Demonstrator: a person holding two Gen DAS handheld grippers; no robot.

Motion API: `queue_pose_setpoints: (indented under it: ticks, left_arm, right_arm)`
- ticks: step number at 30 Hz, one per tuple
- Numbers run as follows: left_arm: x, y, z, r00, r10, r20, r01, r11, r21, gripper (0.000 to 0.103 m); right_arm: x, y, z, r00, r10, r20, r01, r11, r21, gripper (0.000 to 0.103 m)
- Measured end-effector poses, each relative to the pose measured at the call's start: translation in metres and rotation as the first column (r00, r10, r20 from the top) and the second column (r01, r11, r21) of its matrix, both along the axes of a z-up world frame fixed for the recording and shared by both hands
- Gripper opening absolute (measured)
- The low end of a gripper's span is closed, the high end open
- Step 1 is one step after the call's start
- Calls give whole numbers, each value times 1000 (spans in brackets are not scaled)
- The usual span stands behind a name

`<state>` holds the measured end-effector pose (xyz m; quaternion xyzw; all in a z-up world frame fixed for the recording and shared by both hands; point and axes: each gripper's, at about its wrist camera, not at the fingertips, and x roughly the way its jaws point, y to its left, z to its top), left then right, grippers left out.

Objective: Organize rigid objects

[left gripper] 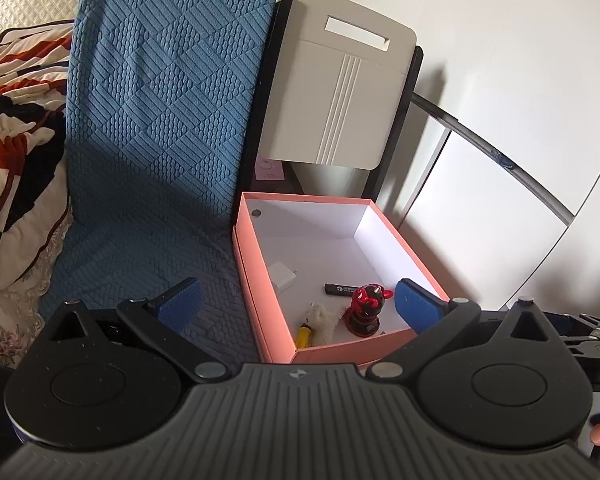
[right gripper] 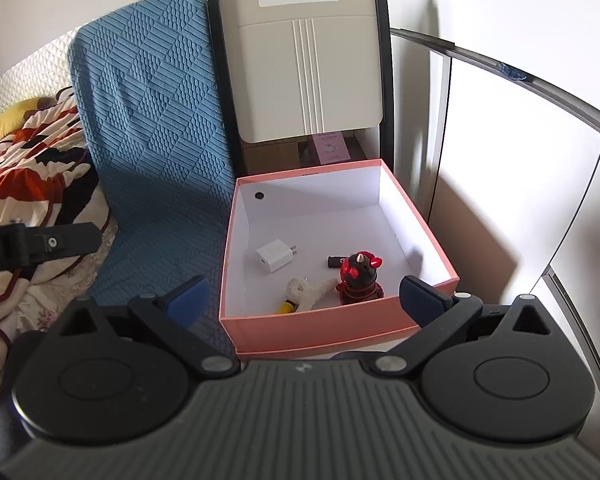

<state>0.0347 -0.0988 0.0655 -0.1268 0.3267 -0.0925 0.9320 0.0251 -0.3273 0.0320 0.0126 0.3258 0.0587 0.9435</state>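
Pink cardboard box (right gripper: 340,330) sits on the blue textured cover (right gripper: 152,152) and holds a white charger plug (right gripper: 275,257), a black battery (left gripper: 340,290), a red-and-black figurine (right gripper: 358,278), a fuzzy white toy (right gripper: 306,290) and something yellow (left gripper: 303,335). These look light and mostly stiff; the glossy figurine seems best pinched at its squat base. Both the left gripper (left gripper: 300,300) and the right gripper (right gripper: 304,294) hang wide open and empty just short of the box's near edge.

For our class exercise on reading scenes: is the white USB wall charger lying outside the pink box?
No. In the right wrist view the white USB wall charger lies on the white floor inside the pink box, left of the red and black figurine.
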Motion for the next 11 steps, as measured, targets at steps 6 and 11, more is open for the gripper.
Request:
queue_pose_setpoints:
  ticks: [6,11]
  left_arm:
    - [-6,2,-2,1000,0,-7,0,1000,-1,103]
    - [-9,4,-1,1000,4,-3,-4,1000,-22,103]
  right_arm:
    - [-8,0,-2,1000,-13,4,13,1000,-6,103]
    - [-12,2,1,1000,-6,10,7,1000,-17,103]
